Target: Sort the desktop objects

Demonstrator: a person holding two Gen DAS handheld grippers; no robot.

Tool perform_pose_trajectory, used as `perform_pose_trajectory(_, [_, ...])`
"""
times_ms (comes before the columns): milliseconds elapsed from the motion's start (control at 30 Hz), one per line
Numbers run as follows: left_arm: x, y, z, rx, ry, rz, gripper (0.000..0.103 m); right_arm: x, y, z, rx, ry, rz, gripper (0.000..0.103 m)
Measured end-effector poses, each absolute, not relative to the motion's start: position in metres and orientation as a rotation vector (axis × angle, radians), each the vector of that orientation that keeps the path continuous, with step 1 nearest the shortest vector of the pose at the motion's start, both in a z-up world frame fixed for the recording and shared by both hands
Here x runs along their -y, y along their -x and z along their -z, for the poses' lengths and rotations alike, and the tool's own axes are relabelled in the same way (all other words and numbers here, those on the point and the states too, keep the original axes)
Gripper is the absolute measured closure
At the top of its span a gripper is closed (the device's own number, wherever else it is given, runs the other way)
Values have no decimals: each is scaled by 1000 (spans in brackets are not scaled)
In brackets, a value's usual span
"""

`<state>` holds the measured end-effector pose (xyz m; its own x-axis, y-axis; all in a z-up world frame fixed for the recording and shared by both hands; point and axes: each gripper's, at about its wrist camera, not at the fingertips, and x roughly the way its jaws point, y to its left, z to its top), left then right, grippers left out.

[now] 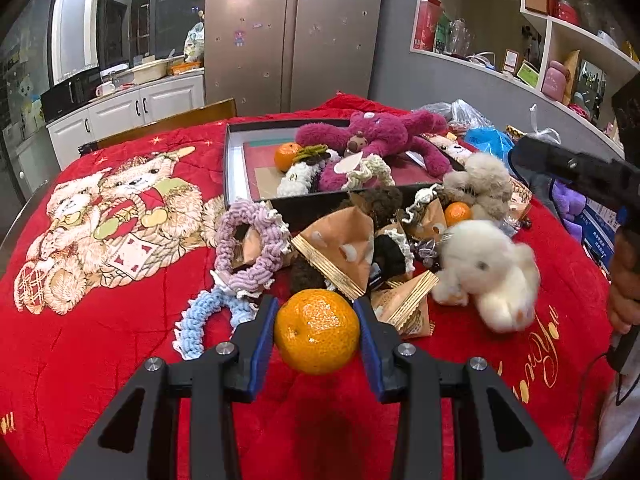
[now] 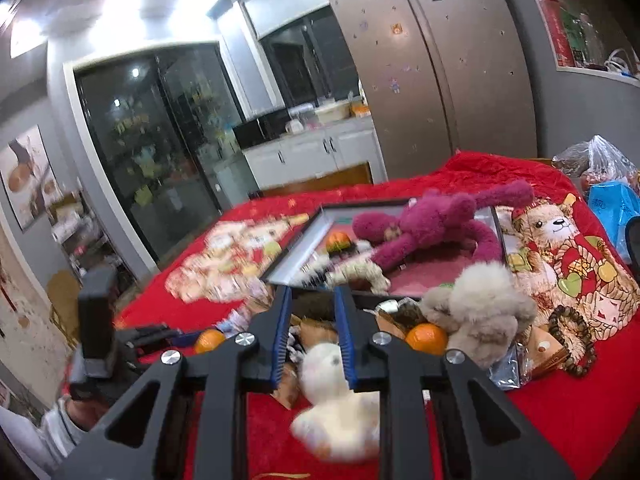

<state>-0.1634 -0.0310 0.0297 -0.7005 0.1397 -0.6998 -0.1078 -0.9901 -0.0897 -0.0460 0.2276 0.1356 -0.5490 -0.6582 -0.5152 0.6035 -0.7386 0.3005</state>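
Observation:
My left gripper [image 1: 316, 308] is shut on an orange mandarin [image 1: 317, 330] and holds it just above the red cloth. My right gripper [image 2: 312, 296] is shut on a white plush toy [image 2: 338, 400], which hangs blurred below the jaws; it also shows in the left wrist view [image 1: 490, 274]. A dark shallow box [image 1: 234, 168] behind the pile holds a magenta plush bear [image 1: 372, 136], a mandarin [image 1: 286, 155] and knitted bands. A beige plush [image 2: 480, 316] and another mandarin [image 2: 426, 338] lie in the pile.
Orange snack packets [image 1: 340, 252], a lilac knitted ring [image 1: 244, 248] and a blue knitted band [image 1: 200, 316] lie in front of the box. Plastic bags [image 2: 600, 172] sit at the far right. A bead bracelet [image 2: 568, 340] lies right. A fridge and shelves stand behind.

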Motion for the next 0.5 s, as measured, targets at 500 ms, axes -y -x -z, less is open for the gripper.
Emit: perform_pose_trajectory(500, [29,163,-28,53,1157,-2770,64,-199,41,-91,-181,-981,2168,80])
